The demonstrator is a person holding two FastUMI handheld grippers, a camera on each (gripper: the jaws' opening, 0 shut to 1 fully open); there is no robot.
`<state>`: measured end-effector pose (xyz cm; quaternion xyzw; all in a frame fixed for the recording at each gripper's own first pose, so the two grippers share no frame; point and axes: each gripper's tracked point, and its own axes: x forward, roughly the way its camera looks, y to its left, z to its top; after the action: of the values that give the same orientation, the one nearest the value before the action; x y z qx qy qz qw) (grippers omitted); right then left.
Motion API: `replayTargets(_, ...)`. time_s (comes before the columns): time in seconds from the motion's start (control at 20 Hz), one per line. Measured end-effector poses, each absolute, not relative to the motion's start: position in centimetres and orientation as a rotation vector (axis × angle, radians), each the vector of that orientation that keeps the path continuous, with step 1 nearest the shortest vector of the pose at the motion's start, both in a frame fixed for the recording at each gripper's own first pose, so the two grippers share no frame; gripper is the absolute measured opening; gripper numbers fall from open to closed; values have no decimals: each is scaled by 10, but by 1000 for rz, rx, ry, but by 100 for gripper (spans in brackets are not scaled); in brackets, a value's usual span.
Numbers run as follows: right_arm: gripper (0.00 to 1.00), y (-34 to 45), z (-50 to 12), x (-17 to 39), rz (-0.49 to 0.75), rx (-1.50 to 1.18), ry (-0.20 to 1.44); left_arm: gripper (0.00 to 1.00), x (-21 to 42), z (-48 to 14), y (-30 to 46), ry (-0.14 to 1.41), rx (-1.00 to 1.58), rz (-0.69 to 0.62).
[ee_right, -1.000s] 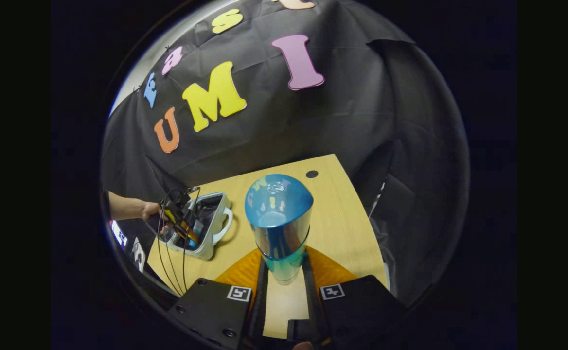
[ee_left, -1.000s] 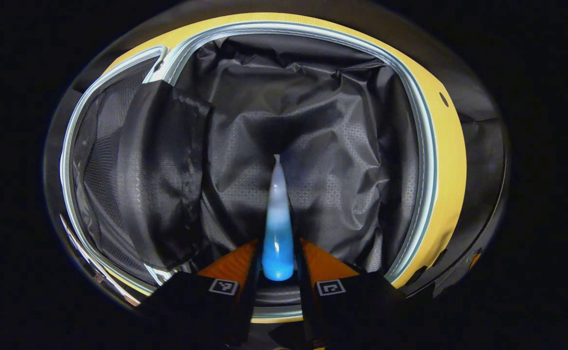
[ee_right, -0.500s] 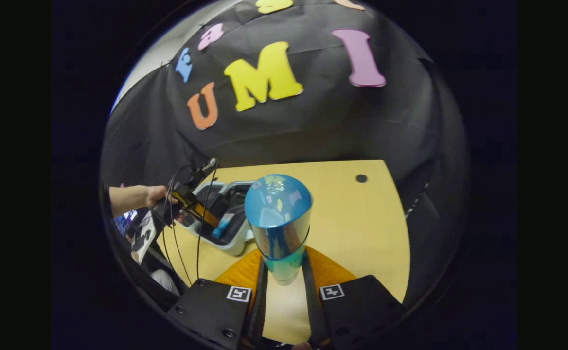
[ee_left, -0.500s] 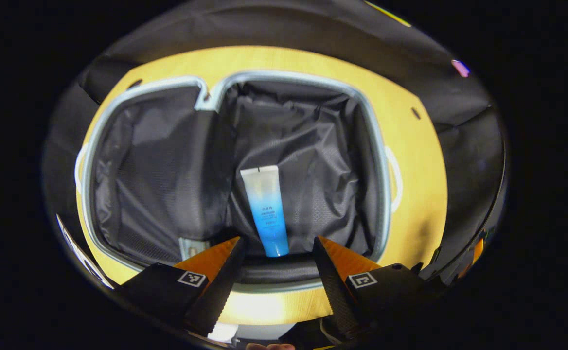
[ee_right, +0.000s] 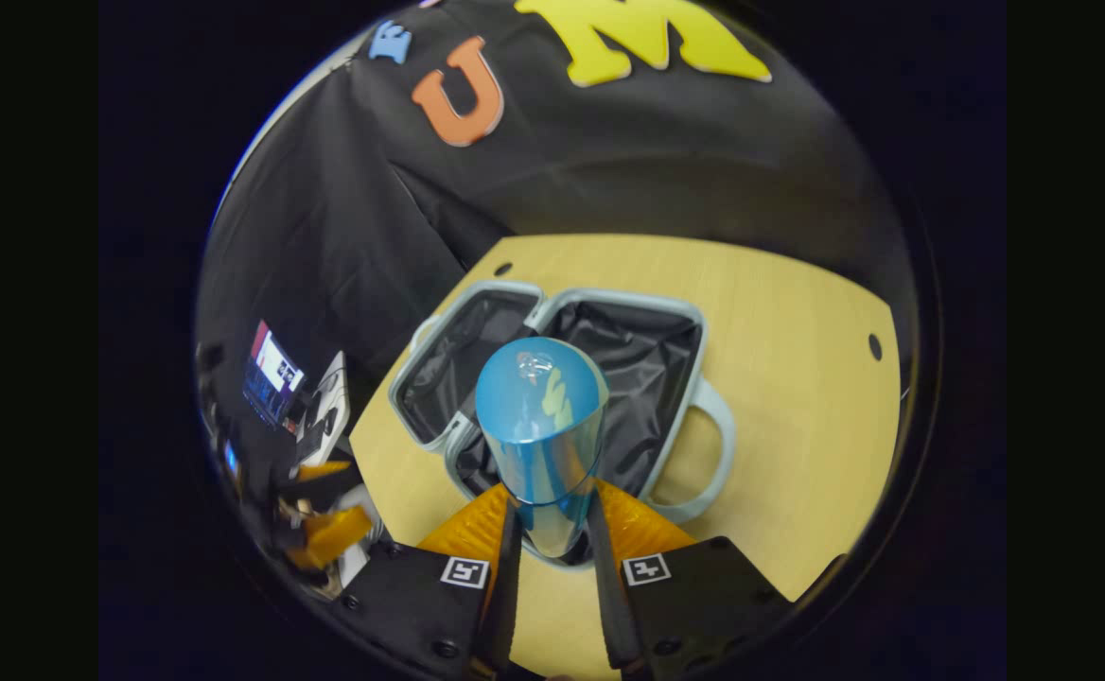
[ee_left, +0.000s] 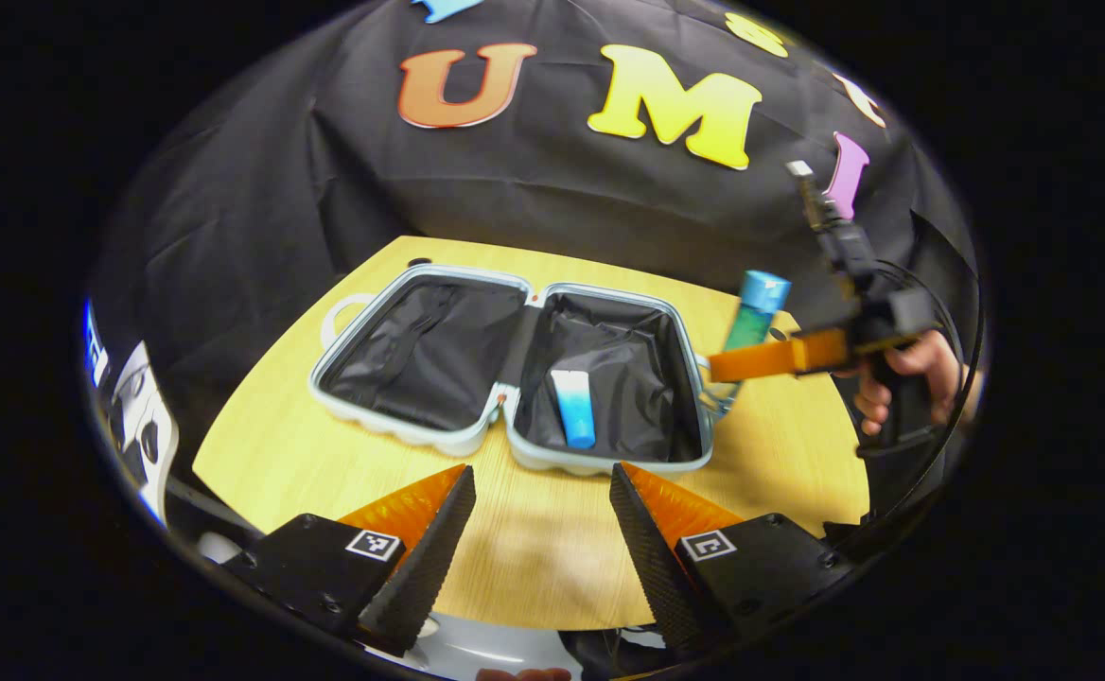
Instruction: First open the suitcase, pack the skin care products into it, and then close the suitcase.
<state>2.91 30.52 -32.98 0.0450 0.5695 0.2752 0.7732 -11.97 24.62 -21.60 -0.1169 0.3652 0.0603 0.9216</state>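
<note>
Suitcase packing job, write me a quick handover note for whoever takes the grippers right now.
Left gripper: open, holding nothing, above the table in front of the suitcase.
Right gripper: shut on the blue bottle, held over the suitcase's right half; in the left gripper view it hangs beside the case's right edge.
Suitcase: open flat on the table, both lined halves showing.
Done: case opened; blue tube lies in the right half.
Left: set the bottle inside, let go, then fold the case shut. Whether other products wait elsewhere can't be told.
</note>
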Motion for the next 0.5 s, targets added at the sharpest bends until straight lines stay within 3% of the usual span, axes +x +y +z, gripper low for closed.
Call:
replayTargets(0.35,35,320,-424,32,246,118,1648,92,-185,-240,269,767,-424,236)
replayTargets(0.5,35,326,-442,35,86,220,1715,92,-189,-233,293,746,-434,276)
